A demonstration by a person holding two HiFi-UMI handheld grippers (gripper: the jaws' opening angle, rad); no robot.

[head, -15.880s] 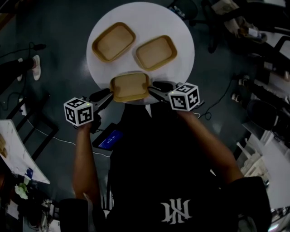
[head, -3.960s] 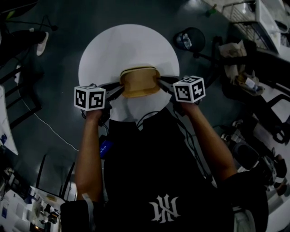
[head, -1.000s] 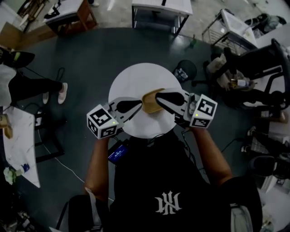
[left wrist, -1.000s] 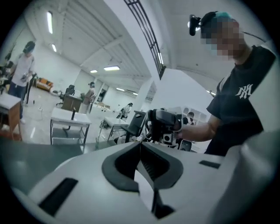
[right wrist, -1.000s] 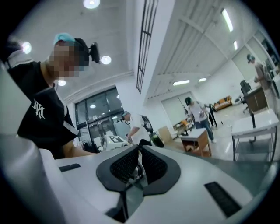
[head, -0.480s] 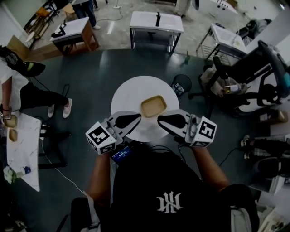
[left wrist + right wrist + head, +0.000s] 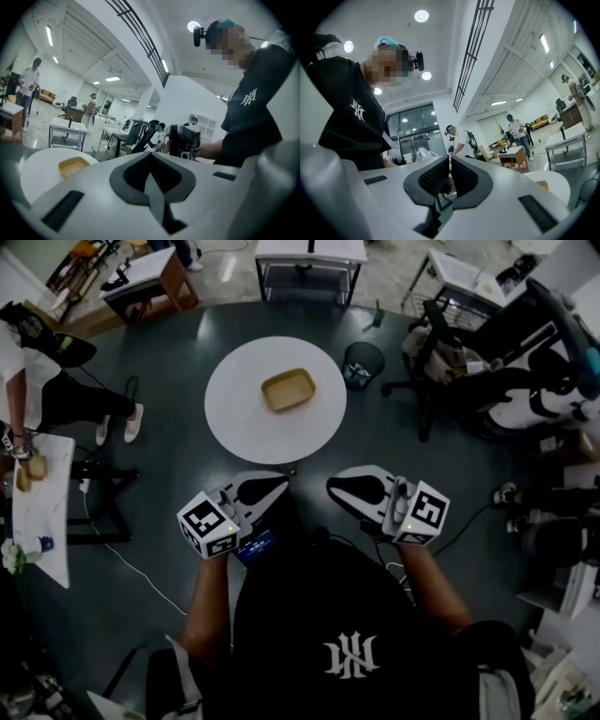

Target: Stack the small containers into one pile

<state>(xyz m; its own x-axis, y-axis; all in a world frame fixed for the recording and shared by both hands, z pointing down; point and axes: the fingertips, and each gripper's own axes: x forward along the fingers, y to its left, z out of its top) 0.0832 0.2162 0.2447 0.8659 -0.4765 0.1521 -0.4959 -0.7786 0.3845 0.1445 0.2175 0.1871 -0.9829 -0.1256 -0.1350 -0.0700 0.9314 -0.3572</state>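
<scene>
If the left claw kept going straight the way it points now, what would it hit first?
The left claw would likely meet the right claw, close by and just right of its line; if it slips past, the dark office chair beyond. Depth is unclear.

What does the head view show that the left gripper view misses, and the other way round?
Only the head view: the whole round table seen from above, the left gripper with its marker cube, and the person's left arm behind it.
Only the left gripper view: the ceiling lights, the camera on the person's head, and the left gripper's jaws shut on nothing.
Both: the tan containers resting on the table, apart from both grippers, and the right gripper.
</scene>
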